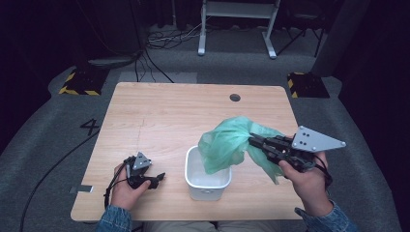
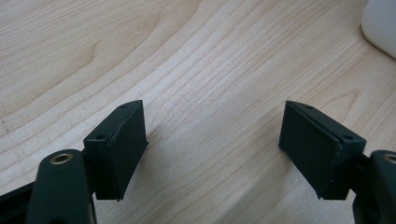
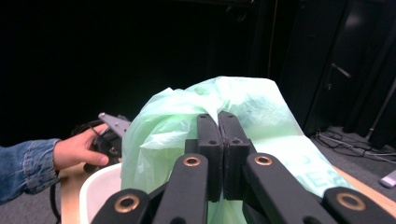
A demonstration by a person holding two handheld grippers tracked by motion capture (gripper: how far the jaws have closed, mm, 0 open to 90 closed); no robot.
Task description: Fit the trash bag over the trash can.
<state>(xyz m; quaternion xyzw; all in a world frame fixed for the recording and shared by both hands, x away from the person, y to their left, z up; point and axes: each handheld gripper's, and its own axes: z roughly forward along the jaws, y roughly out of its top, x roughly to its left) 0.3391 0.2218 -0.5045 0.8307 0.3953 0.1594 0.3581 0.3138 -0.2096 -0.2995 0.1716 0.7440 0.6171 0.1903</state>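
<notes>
Wooden bench (image 1: 159, 116), dark room. Green plastic bag (image 1: 227, 142) held over white bin (image 1: 208, 186): light, limp, slippery (pinch bunched film). Right gripper (image 1: 252, 141) fingers clenched on bag; left gripper (image 1: 159, 178) fingers released, idle.

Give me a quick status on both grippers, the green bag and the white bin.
Right gripper shut on green bag, held over white bin. Left gripper open, low over table, holding nothing. Bin mouth partly covered by bag; no other obstruction.
</notes>
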